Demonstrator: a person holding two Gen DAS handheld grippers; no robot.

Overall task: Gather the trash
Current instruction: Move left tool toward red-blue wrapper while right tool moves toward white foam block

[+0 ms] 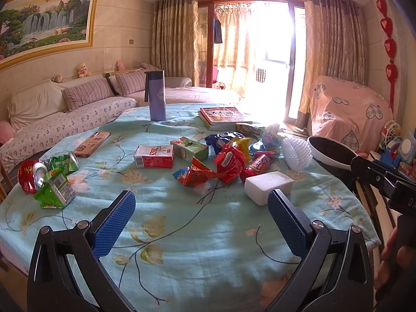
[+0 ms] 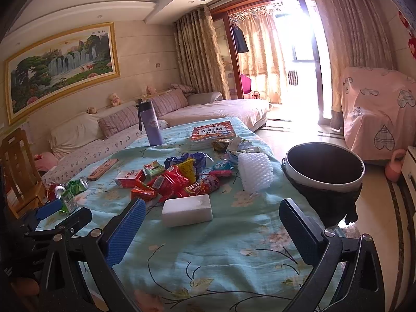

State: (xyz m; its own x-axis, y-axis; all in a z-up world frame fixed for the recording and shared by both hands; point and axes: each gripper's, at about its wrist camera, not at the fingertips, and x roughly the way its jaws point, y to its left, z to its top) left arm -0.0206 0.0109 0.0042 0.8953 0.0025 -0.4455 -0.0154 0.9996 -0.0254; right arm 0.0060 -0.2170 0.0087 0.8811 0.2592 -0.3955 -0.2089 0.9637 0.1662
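Observation:
Trash lies on the table's blue floral cloth [image 1: 182, 221]: red snack wrappers [image 1: 226, 162], a white foam block [image 1: 267, 186], a red-white carton [image 1: 154, 156], a green carton [image 1: 189, 148], crushed cans [image 1: 33, 174] and a white spiky foam net [image 1: 296, 154]. A white-rimmed bin with a black liner [image 2: 323, 171] stands off the table's right edge. My left gripper [image 1: 201, 221] is open and empty above the near cloth. My right gripper [image 2: 210, 230] is open and empty, just short of the foam block [image 2: 187, 210].
A purple flask [image 1: 157, 96], a phone [image 1: 91, 144] and a stack of books [image 1: 223, 117] sit on the far half of the table. A wooden chair [image 2: 18, 171] stands at the left. A sofa runs behind. A pink-covered armchair [image 2: 377, 114] is at the right.

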